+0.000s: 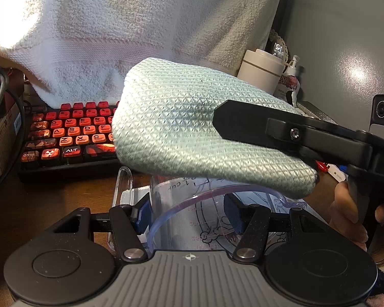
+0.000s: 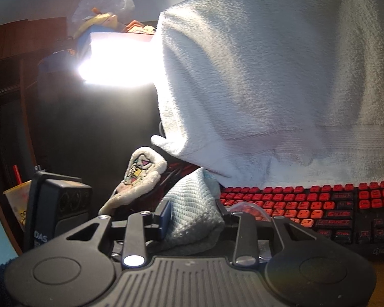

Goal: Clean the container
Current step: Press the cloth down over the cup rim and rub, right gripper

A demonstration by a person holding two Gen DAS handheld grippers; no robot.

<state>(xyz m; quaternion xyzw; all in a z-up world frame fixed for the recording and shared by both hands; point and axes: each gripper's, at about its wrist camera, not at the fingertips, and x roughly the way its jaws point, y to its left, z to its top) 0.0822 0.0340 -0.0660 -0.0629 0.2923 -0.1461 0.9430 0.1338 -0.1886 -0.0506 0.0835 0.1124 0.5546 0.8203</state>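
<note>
A clear measuring cup with printed marks stands upright between the blue pads of my left gripper, which is shut on its sides; its handle points left. Just above the cup's rim hangs a folded pale green cloth. My right gripper reaches in from the right and is shut on it, one black finger lying over the cloth's top. In the right wrist view the cloth bunches between the fingers of the right gripper, and the left gripper's body shows at lower left.
A keyboard with red keys lies behind the cup on the brown desk. A large white towel hangs over it. A white jar and a pump bottle stand at the back right. A person's hand grips the right tool.
</note>
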